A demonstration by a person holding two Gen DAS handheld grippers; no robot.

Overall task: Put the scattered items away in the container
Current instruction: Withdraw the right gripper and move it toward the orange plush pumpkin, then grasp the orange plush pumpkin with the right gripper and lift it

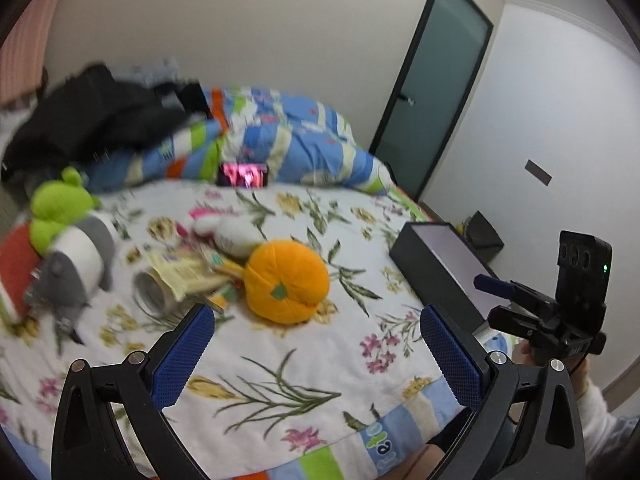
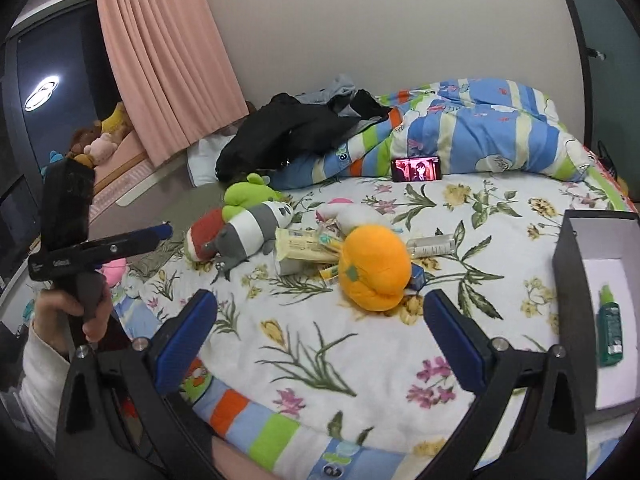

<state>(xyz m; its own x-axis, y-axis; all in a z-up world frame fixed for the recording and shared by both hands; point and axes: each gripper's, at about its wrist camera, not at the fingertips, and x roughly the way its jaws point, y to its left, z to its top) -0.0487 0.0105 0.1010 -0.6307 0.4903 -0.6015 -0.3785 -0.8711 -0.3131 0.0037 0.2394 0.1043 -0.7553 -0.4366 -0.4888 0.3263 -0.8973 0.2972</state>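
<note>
Floral-printed white bedding (image 2: 360,360) covers a bed set against a pale wall, with a pink pleated curtain (image 2: 168,60) by the dark window and a striped blue, green and orange duvet (image 2: 480,136) bunched at the far side under a heap of black clothing (image 2: 288,136). Leaning against the duvet is a small phone with a lit screen (image 2: 416,169). Scattered mid-bed lie a round orange plush pumpkin (image 2: 374,266), a grey-and-white striped plush animal (image 2: 252,228) touching a bright green plush toy (image 2: 244,198), a yellow paper packet (image 2: 300,246) and a clear plastic bottle (image 2: 432,245) just behind the pumpkin. At the bed's right edge sits a black open box with a white interior (image 2: 568,264), holding a green spray bottle (image 2: 610,328). Both tools hover above the near bedding, empty: the left gripper (image 1: 316,356) has its blue-padded fingers (image 1: 180,356) spread wide, and the right gripper (image 2: 320,340) likewise has its fingers (image 2: 456,340) parted. Each is held by a hand in a white sleeve (image 2: 38,364).
</note>
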